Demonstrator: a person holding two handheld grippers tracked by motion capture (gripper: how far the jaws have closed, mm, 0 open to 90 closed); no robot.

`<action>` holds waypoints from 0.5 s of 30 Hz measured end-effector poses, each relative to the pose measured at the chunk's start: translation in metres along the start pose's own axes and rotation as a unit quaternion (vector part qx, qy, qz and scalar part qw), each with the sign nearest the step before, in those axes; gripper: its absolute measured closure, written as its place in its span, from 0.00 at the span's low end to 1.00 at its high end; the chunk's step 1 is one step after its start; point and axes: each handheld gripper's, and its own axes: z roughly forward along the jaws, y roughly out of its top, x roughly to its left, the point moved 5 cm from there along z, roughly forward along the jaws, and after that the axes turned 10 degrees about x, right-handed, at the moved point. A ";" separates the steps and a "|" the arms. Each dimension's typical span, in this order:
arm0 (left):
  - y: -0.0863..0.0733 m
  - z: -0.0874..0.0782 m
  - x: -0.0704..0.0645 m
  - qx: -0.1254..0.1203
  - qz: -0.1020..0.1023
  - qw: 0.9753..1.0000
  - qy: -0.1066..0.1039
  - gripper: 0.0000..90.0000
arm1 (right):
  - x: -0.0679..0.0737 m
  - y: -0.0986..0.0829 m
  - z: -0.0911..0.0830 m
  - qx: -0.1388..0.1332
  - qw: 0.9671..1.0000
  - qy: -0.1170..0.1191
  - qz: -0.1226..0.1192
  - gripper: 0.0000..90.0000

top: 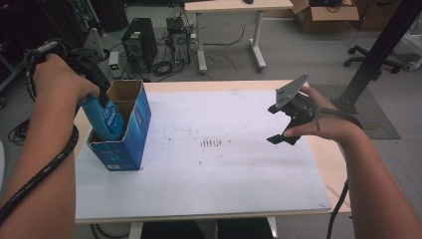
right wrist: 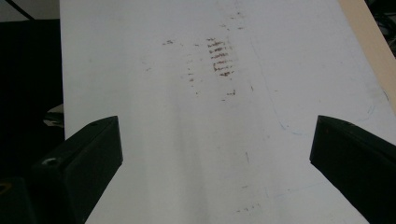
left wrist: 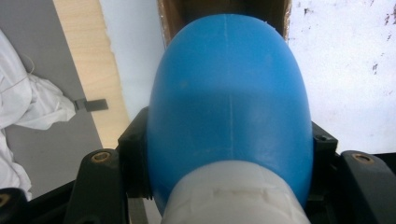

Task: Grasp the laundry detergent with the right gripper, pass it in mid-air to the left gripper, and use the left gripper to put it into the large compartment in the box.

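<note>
A desk [top: 308, 164] with a pale wooden edge carries a white sheet [top: 224, 174] that covers most of its top. The sheet bears a patch of small dark brown smudges [top: 211, 143] near its middle.

At the left end of the desk stands a blue cardboard box [top: 130, 134], open at the top, with a brown inside. It leans a little toward the left.

A blue bottle [top: 103, 118] with a white cap sits partly inside the box, its lower end down in the opening and its upper part sticking out at a slant. In the left gripper view the bottle's rounded blue body points toward the brown mouth of the box, and the white cap [left wrist: 233, 196] lies nearest the camera.

The left gripper [top: 102, 92], held in the person's left hand [top: 57, 77], is clamped on the bottle near its shoulder, with one black jaw pressed against each side of it.

The right gripper [top: 283, 124], held in the person's right hand [top: 326, 119], hangs above the right part of the sheet, well apart from the box. Its jaws stand wide apart and grip nothing; between them the right gripper view shows bare sheet and the smudges.

Behind the desk, on the floor, stand computer towers [top: 139, 42] among tangled cables.
</note>
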 end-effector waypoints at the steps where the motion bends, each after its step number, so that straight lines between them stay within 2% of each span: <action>1: 0.001 0.001 0.000 0.001 0.000 1.000 0.000 0.42 | 0.000 0.000 0.000 0.000 1.000 0.000 0.002 0.03; 6: 0.005 0.010 -0.001 0.001 0.002 1.000 0.004 0.42 | 0.001 0.002 -0.001 -0.004 1.000 0.001 -0.003 0.03; 15: 0.012 0.026 -0.003 0.004 0.008 1.000 0.008 0.42 | 0.001 0.003 -0.003 0.005 1.000 0.001 -0.003 0.03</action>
